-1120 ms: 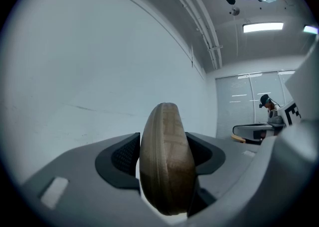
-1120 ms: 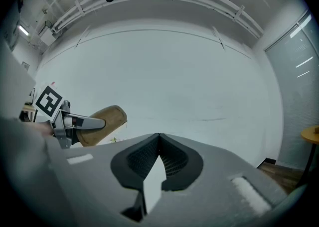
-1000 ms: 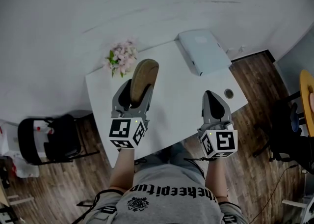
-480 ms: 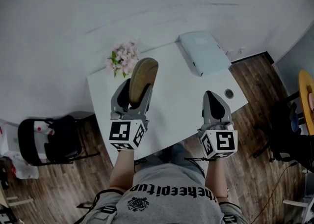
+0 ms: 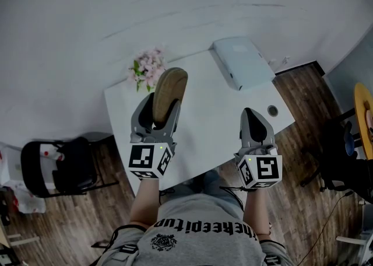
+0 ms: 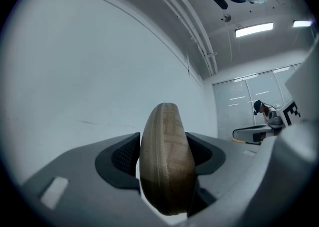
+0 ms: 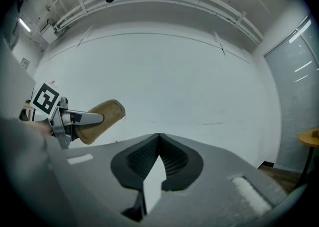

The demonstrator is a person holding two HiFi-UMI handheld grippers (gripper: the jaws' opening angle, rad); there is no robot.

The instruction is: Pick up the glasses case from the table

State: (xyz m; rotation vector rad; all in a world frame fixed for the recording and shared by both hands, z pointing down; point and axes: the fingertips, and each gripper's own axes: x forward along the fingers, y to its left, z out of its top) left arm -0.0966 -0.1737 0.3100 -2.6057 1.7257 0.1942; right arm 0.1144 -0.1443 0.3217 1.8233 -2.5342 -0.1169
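The tan, oval glasses case (image 5: 170, 88) is off the white table (image 5: 215, 128), clamped upright between the jaws of my left gripper (image 5: 159, 106). In the left gripper view the case (image 6: 167, 164) fills the gap between the two dark pads, its seam towards the camera. My right gripper (image 5: 253, 116) hovers over the table's right part, its jaws shut together (image 7: 157, 139) with nothing in them. From the right gripper view the case (image 7: 102, 115) and the left gripper's fingers (image 7: 82, 118) show at the left, against the white wall.
A small bunch of pink flowers (image 5: 147, 66) stands at the table's far left corner. A pale grey box (image 5: 242, 60) lies at the far right corner, and a round cable hole (image 5: 272, 109) is near the right edge. A black chair (image 5: 55, 165) stands on the wood floor at the left.
The left gripper has lifted a little with the case still clamped in it. The right gripper has kept still.
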